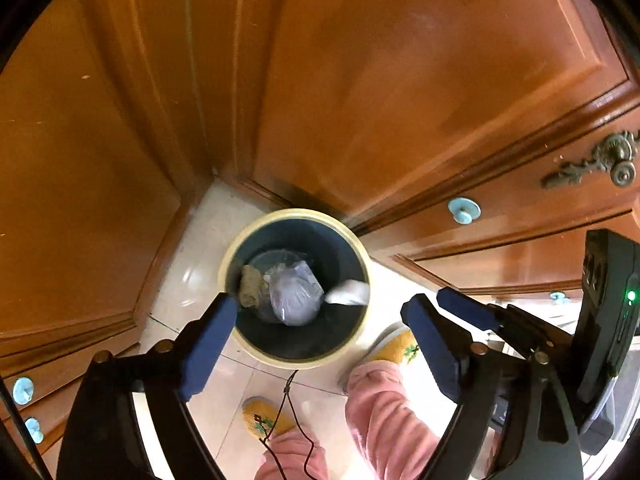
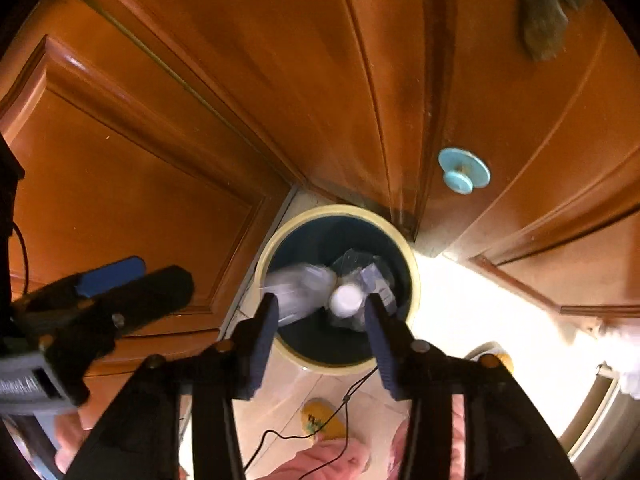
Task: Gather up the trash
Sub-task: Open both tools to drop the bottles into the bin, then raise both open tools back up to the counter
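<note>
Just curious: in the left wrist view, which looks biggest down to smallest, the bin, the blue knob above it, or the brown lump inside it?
1. Bin
2. Brown lump
3. Blue knob, though close to the lump in looks.

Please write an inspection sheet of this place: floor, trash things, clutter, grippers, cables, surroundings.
Surface: pale tiled floor, glossy.
Job's things: round bin with cream rim, standing in the corner; inside it a clear bag, a brown lump and a blurred white piece; a white round thing shows in the right wrist view.
Clutter: nothing seen.
Grippers: left gripper open above the bin, nothing between its pads; right gripper open above the bin, pads gripping nothing.
Cables: thin black cord hanging near the slippers.
Surroundings: brown wooden doors, blue knobs.
</note>
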